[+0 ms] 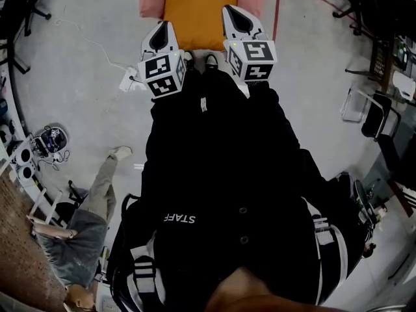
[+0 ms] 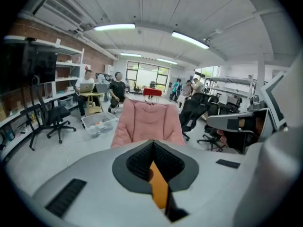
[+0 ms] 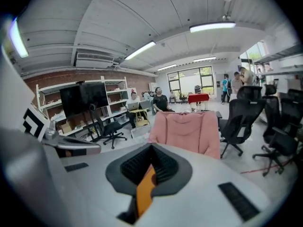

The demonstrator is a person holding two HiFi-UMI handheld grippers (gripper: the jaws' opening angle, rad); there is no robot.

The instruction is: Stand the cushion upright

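The left claw (image 1: 164,26) is clenched, its ribbed pads meeting at the tip; the right claw (image 1: 229,10) is clenched the same way; a sliver of orange shows in the slit behind each tip, and I judge that to be the cushion seen through the gap, not pinched cloth; the one orange cushion (image 1: 198,12) lies flat just ahead of and below the two claws, between them, its long side running away from them toward the back of the one pink chair (image 2: 147,119) that bears it; the left claw is by its near left corner, the right by its right edge a little further along, so neither hand is clearly nearer; raising it likely calls for both claws to open and lift the near edge.
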